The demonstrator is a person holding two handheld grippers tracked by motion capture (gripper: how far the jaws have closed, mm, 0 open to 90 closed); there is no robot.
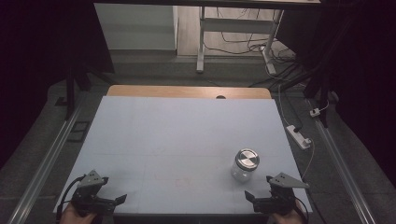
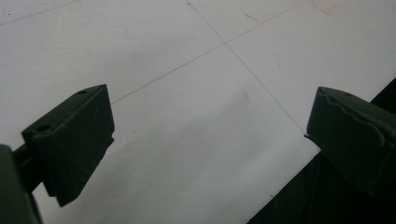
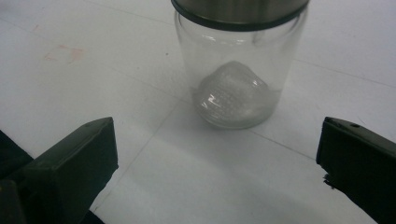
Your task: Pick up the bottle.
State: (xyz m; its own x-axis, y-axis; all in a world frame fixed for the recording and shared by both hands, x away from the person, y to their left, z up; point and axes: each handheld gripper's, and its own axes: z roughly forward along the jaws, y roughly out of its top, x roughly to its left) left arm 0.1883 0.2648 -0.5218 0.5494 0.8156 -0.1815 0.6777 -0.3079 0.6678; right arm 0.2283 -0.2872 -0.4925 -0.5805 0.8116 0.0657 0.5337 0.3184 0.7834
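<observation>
A clear glass jar [image 1: 244,167] with a metal lid [image 1: 247,158] stands upright on the white table top [image 1: 187,140], toward the front right. The right gripper view shows the jar [image 3: 236,79] close ahead, with its lid [image 3: 240,11] screwed on and nothing inside. My right gripper [image 1: 252,198] sits at the table's front edge just below the jar, open, jaws wide apart and empty [image 3: 217,158]. At the front left corner my left gripper [image 1: 119,199] is open too, over bare table [image 2: 210,135].
Thin pencil lines and faint red marks [image 1: 180,181] cross the white top. A wooden strip [image 1: 187,91] runs along the far edge. A power strip [image 1: 299,136] and cables lie on the floor to the right; a desk frame [image 1: 233,32] stands behind.
</observation>
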